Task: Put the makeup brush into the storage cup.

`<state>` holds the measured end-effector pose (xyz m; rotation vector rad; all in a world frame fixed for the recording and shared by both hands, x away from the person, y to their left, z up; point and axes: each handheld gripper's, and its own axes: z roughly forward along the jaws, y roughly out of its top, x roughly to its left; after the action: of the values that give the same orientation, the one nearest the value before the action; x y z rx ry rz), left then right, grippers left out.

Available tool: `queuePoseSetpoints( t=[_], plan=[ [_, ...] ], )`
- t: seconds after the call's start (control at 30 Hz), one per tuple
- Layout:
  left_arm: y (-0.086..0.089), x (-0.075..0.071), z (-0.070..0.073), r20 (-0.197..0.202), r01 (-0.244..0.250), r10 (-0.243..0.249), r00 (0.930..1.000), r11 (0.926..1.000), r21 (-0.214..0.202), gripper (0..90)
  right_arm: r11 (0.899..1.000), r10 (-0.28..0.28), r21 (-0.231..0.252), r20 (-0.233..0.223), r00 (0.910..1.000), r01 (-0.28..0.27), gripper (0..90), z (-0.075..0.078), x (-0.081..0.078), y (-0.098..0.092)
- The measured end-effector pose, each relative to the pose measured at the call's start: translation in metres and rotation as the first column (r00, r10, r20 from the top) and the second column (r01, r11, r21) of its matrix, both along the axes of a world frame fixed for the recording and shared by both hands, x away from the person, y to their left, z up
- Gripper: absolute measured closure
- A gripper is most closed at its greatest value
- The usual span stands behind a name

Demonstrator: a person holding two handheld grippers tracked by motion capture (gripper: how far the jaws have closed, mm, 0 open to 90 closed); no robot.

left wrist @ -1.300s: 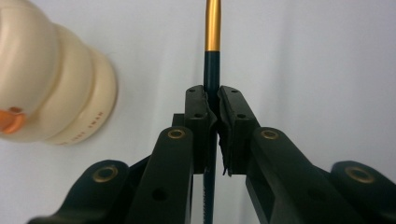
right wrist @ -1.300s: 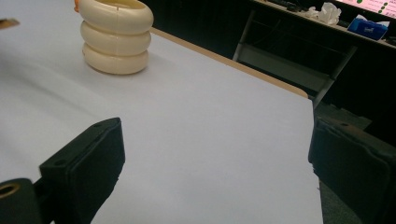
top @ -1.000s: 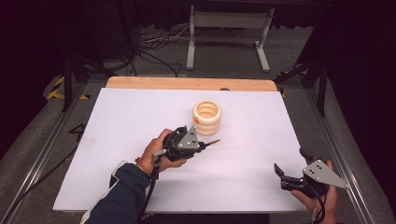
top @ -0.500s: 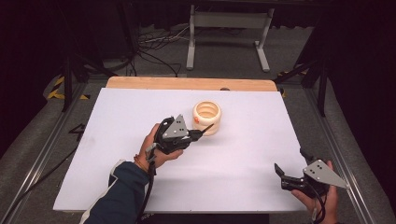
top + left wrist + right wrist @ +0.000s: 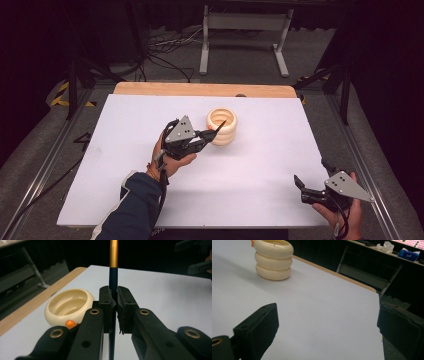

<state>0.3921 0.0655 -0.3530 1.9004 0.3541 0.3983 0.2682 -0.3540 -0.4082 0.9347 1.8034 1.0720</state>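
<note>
One cream ribbed ring-stacked holder (image 5: 222,126) near the white table's (image 5: 260,165) far edge, open room around; my left gripper (image 5: 209,134) clamps one dark gold-tipped pen (image 5: 113,270); right gripper (image 5: 300,184) apart.

1. A white table top (image 5: 280,165) covers most of the work surface, matte and bare across its near half.
2. A strip of light wood (image 5: 200,89) runs along the table's far edge.
3. A grey metal stand (image 5: 245,22) with two legs stands on the floor beyond the table.
4. Black cables (image 5: 165,57) lie tangled on the grey carpet (image 5: 320,55) just left of that stand.
5. Yellow-and-black hazard tape (image 5: 62,95) marks the floor near the table's far left corner.
6. In the right gripper view, crumpled white tissue (image 5: 388,246) and a blue box (image 5: 409,253) sit on a dark shelf.
</note>
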Motion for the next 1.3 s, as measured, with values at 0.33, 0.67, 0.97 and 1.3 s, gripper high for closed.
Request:
queuePoseSetpoints(
  t=[0.33, 0.67, 0.97, 1.3],
  plan=[
    [0.0, 0.007, 0.011, 0.013, -0.014, 0.015, 0.9998, 0.9974, -0.07, 82.4, 1.0, 0.002, 0.0, 0.001, 1.0, -0.002, 4.4, 0.0, 0.0, 0.0],
    [-0.003, 0.016, 0.021, 0.021, -0.023, 0.026, 0.9995, 0.9926, -0.119, 82.4, 1.0, 0.002, 0.0, 0.004, 1.0, -0.002, 4.4, 0.0, 0.0, 0.0],
    [-0.007, 0.026, 0.027, 0.017, -0.028, 0.031, 0.9994, 0.988, -0.152, 82.4, 1.0, 0.0, 0.002, 0.003, 1.0, 0.0, 4.4, 0.001, 0.0, -0.001],
    [-0.015, 0.043, 0.032, 0.022, -0.025, 0.03, 0.9993, 0.982, -0.187, 82.4, 1.0, 0.003, 0.004, 0.002, 1.0, -0.003, 4.4, 0.0, -0.001, 0.0]
  ],
)
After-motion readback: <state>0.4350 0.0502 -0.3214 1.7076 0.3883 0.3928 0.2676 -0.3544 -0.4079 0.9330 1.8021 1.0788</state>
